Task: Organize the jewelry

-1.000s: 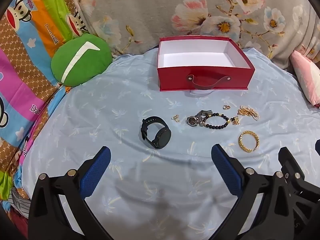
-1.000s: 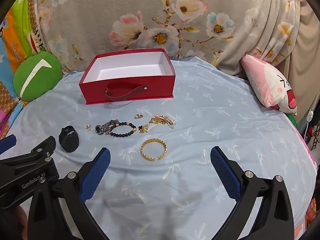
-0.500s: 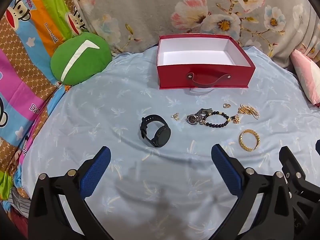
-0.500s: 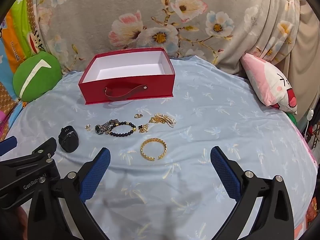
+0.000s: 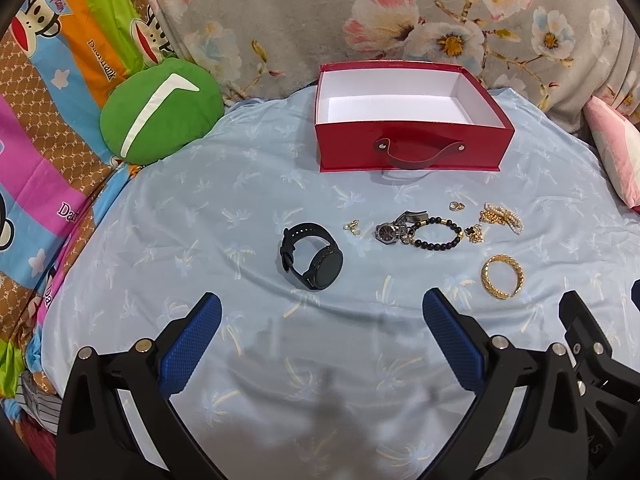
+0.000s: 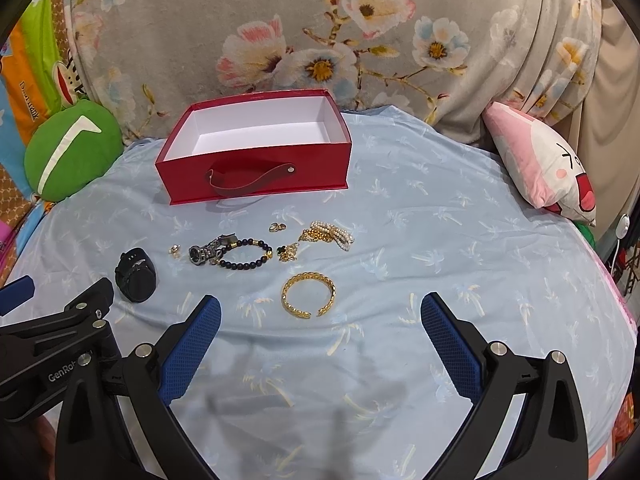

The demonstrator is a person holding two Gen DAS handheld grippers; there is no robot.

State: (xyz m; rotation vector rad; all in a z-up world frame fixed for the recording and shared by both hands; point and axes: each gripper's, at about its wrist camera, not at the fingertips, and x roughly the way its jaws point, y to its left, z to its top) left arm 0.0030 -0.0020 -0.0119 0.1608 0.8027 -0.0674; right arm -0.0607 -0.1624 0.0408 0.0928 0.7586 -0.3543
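Both my left tongs [image 5: 320, 320] and right tongs [image 6: 320, 320] gape empty; the soft bed [image 5: 200, 208] could let the gold bangle [image 6: 308, 294] slip sideways.

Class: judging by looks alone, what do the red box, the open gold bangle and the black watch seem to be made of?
Red box: probably glossy card, thin flat walls, white lining, dark strap handle.
Gold bangle: likely gold-toned metal, shiny, braided texture.
Black watch: matte band, perhaps rubber or silicone; dark smooth face.
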